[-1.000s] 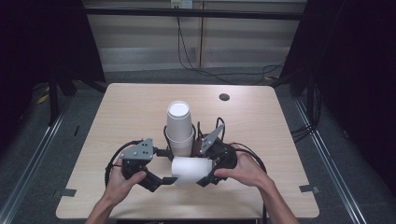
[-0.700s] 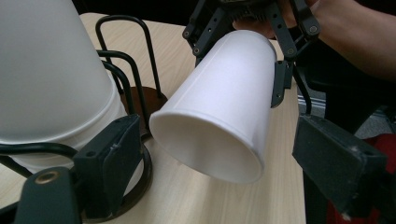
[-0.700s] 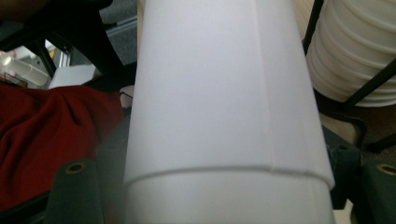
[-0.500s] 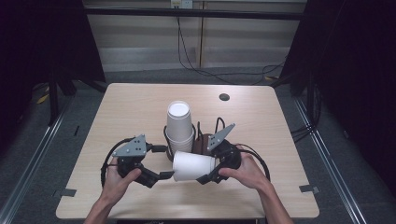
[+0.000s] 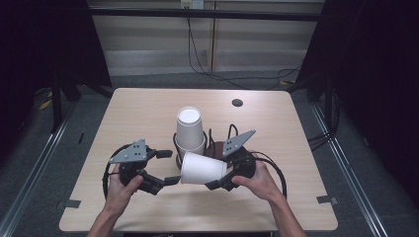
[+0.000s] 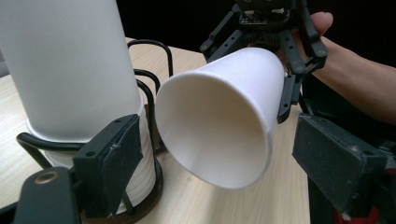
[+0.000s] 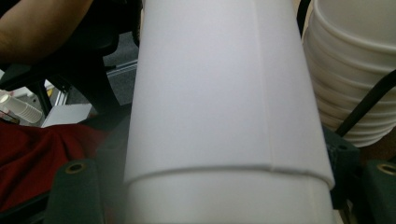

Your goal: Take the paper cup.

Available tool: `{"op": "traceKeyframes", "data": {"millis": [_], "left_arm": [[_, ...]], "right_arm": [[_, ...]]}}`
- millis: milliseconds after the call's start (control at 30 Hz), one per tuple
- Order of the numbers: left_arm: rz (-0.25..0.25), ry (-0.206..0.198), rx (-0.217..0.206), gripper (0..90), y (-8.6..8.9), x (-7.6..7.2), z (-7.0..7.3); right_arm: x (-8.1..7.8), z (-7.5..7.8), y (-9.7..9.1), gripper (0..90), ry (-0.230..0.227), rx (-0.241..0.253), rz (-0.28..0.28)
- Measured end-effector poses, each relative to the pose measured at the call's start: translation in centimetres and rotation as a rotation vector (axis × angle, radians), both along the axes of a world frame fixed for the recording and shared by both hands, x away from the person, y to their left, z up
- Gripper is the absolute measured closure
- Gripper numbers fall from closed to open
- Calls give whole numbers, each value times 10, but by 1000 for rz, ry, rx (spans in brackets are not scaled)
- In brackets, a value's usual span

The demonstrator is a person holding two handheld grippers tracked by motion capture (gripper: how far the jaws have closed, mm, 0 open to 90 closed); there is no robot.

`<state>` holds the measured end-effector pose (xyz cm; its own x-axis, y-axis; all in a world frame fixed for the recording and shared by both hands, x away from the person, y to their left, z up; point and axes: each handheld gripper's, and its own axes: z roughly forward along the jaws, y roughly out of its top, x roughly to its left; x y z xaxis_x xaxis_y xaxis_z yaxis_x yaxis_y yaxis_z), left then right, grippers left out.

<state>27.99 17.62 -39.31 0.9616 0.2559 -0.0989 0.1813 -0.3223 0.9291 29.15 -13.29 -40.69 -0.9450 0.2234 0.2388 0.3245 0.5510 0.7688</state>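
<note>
A stack of white paper cups [image 5: 189, 129] stands upside down in a black wire holder [image 5: 177, 143] at the table's middle. My right gripper [image 5: 220, 172] is shut on the base end of a single white paper cup [image 5: 201, 169], which lies level with its mouth toward the left. In the left gripper view that cup [image 6: 219, 121] faces me mouth first, with the right gripper [image 6: 268, 32] behind it and the stack [image 6: 70, 70] to its left. My left gripper [image 5: 169, 167] stands open just short of the cup's mouth, its pads [image 6: 116, 158] clear of the rim. The held cup [image 7: 224, 93] is close up in the right gripper view.
The wooden table [image 5: 148, 106] has a dark round hole [image 5: 237, 102] at the back right. Black cables [image 5: 274, 170] loop on the table beside both hands. Dark curtains and floor rails surround the table. A red cloth [image 7: 37, 154] lies low behind the cup.
The cup in my right gripper has risen a little off the table. My left gripper has eased slightly to the left, away from the cup's mouth.
</note>
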Motion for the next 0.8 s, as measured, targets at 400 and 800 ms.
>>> {"op": "traceKeyframes", "data": {"millis": [400,800], "left_arm": [[-4,3,-18,155,-3,0,-2],[10,38,-59,98,-6,4,-11]], "right_arm": [[-1,-1,7,256,-29,64,19],[-4,3,6,258,-56,103,16]]}}
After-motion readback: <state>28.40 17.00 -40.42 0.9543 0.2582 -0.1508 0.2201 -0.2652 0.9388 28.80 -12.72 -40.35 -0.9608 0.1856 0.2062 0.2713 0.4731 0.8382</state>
